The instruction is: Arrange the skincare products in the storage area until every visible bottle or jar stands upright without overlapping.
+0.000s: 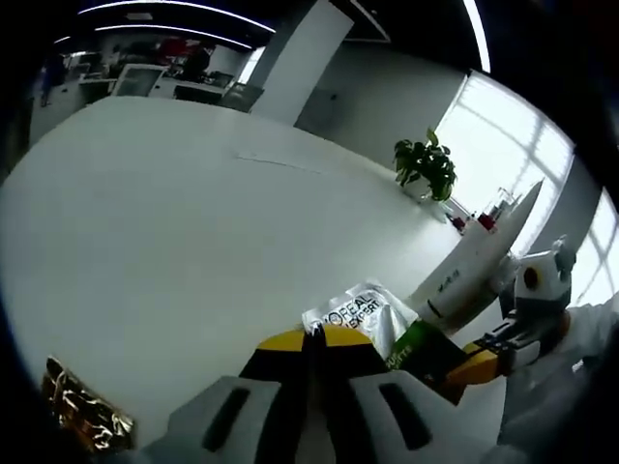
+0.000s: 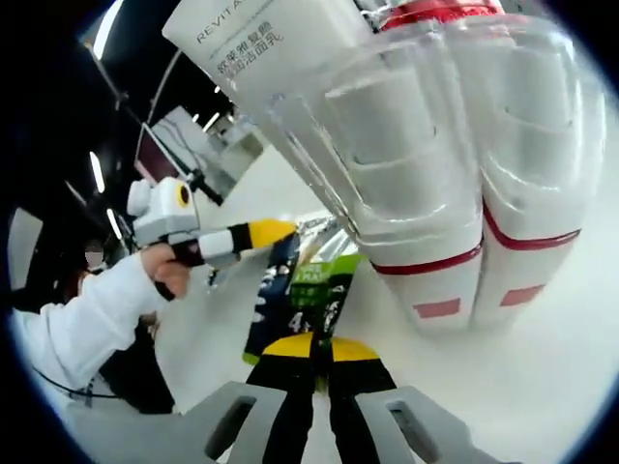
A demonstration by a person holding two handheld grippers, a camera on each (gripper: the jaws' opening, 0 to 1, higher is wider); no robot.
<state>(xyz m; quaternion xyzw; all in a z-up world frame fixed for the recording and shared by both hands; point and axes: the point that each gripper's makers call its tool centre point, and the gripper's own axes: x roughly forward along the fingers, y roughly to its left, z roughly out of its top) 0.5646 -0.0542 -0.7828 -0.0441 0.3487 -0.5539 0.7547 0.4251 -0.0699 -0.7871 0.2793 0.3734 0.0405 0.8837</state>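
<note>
My left gripper (image 1: 314, 336) is shut, its yellow tips at the near edge of a silver L'Oreal sachet (image 1: 366, 311) lying flat on the white table (image 1: 174, 222). A white tube (image 1: 476, 259) leans up to the right, with a green pack (image 1: 418, 346) at its foot. My right gripper (image 2: 322, 344) is shut, its tips just short of a green pack (image 2: 324, 278) and a dark blue pack (image 2: 269, 307) lying flat. Two clear bottles with red bands (image 2: 435, 193) stand upright close by, and the white tube (image 2: 256, 39) slants behind them. The left gripper (image 2: 253, 237) comes in from the left.
A crumpled gold foil piece (image 1: 82, 418) lies at the near left of the table. A potted plant (image 1: 427, 164) stands at the far edge by the window. The right gripper (image 1: 527, 307) sits beside the tube. A person's white sleeve (image 2: 87, 309) holds the left gripper.
</note>
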